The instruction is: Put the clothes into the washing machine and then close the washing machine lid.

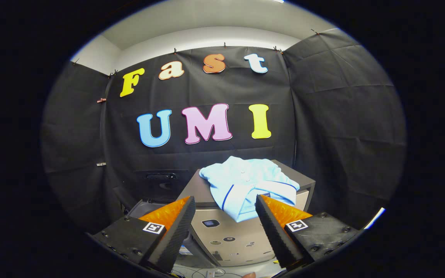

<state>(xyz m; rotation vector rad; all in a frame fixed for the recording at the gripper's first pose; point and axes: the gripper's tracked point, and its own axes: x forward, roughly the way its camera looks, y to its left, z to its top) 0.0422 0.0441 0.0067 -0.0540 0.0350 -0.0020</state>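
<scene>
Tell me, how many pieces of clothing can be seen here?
1. A light blue garment lies on the washing machine, draped over its front edge, just beyond the open claw. Others may be hidden underneath.

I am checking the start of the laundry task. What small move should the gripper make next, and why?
Probably ease the gripper forward and a little down toward the light blue shirt. Its jaws stand wide open with nothing between them, and the shirt lies just ahead of them on top of the washing machine, one edge hanging over the front. That hanging edge looks the easiest part to close on.
</scene>
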